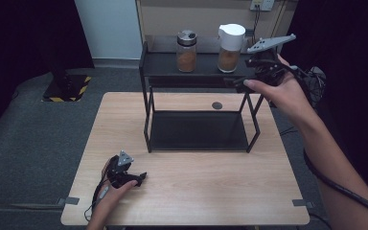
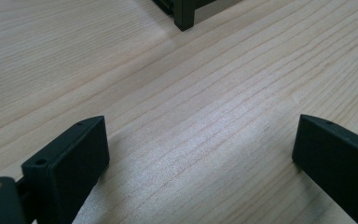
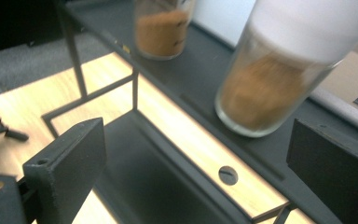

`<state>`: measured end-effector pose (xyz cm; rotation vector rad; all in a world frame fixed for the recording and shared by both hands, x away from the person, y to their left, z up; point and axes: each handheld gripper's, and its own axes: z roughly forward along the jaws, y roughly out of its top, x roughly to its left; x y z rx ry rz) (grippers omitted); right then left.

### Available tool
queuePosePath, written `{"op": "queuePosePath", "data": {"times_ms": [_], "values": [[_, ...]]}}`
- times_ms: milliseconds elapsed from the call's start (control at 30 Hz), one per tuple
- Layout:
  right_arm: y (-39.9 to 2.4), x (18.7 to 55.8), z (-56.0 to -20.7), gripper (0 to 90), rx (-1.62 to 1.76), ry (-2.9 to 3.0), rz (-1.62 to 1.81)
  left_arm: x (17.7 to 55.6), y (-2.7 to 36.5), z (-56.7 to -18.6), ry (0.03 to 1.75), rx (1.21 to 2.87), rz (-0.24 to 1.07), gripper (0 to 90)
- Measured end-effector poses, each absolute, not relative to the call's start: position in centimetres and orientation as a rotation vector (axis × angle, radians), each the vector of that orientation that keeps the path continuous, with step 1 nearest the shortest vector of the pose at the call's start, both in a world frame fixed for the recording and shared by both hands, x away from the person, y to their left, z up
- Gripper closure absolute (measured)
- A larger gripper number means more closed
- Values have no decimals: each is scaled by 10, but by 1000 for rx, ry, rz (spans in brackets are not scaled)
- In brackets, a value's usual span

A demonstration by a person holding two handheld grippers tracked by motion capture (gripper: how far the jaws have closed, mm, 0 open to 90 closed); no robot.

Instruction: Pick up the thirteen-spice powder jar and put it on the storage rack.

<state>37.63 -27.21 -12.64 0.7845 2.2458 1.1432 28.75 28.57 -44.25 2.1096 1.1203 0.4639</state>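
A: On the rack's (image 1: 149, 64) top shelf, where's the white-capped jar (image 1: 230, 42)?
B: Upright at the right end, just left of the right gripper (image 1: 242, 82), ahead of its spread, empty jaws.
A: And the left gripper (image 1: 141, 178)?
B: Gaping too, resting on the table (image 1: 211, 191), well away.

No readable text anywhere.
Plain lids and bare glass on both jars (image 1: 186, 51) (image 1: 230, 48); black-and-yellow hazard stripes (image 1: 67, 89), wordless, on floor base.
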Motion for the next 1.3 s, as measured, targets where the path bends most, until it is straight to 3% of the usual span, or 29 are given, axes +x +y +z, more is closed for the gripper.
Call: {"op": "queuePosePath", "data": {"times_ms": [400, 1300], "values": [[-273, 356, -154, 59, 759, 2321, 1115, 288, 286, -442, 1120, 2112, 464, 24], [-264, 354, -224, 73, 814, 2444, 1068, 287, 286, -442, 1121, 2111, 465, 24]]}}
